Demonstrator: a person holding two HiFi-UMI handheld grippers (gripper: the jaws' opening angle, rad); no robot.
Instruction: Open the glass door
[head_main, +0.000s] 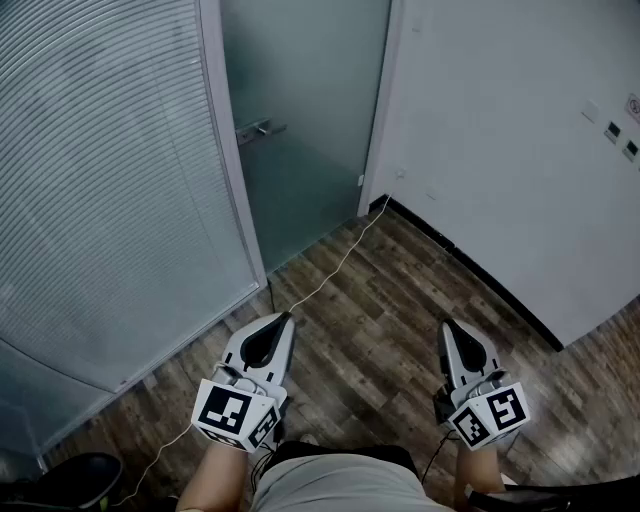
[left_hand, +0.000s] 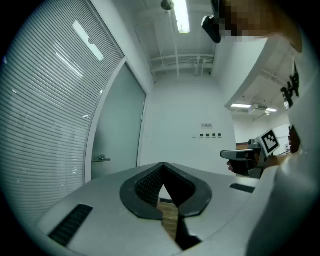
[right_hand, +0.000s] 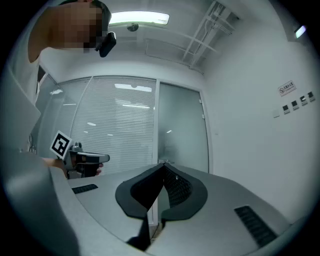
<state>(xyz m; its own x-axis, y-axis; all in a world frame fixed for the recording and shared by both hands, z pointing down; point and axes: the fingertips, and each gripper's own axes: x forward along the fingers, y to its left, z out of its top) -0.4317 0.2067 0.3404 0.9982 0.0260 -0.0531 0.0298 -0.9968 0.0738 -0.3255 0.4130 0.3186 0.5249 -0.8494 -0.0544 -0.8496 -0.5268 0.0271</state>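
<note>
Left gripper (head_main: 285, 320), jaws together and empty, hovers well short of the frosted glass door (head_main: 300, 180). The door looks closed, its lever handle (head_main: 260, 129) untouched. Right gripper (head_main: 448, 326), likewise shut on nothing, hangs level alongside. The whole task remains.

My left gripper (left_hand: 162, 166) and right gripper (right_hand: 162, 165): shells of smooth, matt grey plastic. Their inner pads (left_hand: 145, 185) are black and finely ribbed, rubbery by the look.
Glass door (head_main: 300, 130): frosted, satin, translucent rather than clear. Handle (head_main: 258, 130): metal, dull sheen.
Floor (head_main: 380, 310): dark wood-grain planks, low gloss.
Wall (head_main: 500, 150): white, matt, smooth.
Blinds (head_main: 100, 170): pale slats, fine horizontal ridging.
Cable (head_main: 335, 265): thin, white, smooth.
</note>
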